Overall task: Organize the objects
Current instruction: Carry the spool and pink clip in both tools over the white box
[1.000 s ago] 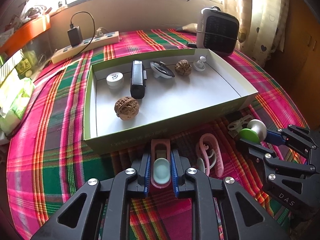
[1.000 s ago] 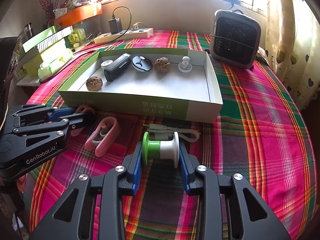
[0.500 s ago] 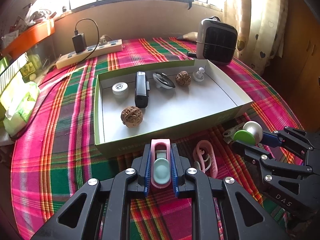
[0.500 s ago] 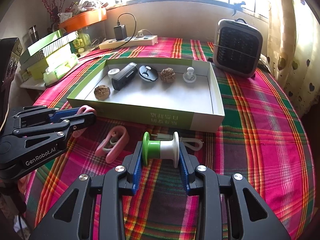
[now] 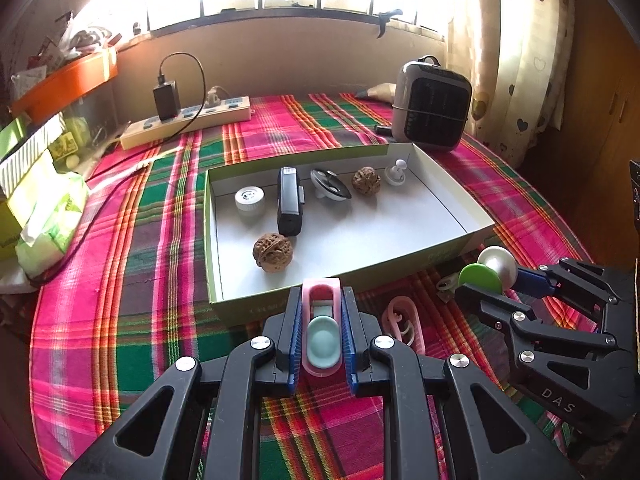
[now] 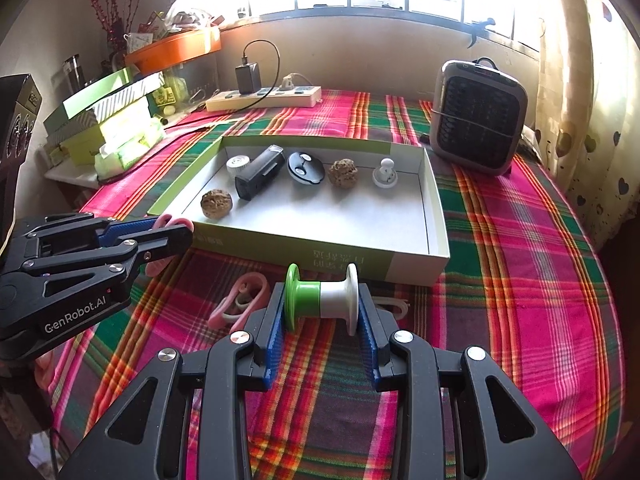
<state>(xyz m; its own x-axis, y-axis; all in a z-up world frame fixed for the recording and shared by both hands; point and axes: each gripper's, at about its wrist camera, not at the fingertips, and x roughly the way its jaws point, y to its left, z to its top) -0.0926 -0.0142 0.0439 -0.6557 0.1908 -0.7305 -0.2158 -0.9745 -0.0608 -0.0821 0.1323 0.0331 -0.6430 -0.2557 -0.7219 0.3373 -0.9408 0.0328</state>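
Left wrist view: the left gripper [image 5: 322, 334] clamps a pink clip [image 5: 321, 322] just short of the box [image 5: 472, 236]; the right gripper [image 6: 322, 306] pinches a spool [image 6: 320, 298]. Either could snag the box's near wall.

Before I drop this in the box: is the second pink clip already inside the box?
No, the second pink clip lies on the plaid tablecloth in front of the box, outside its near wall.
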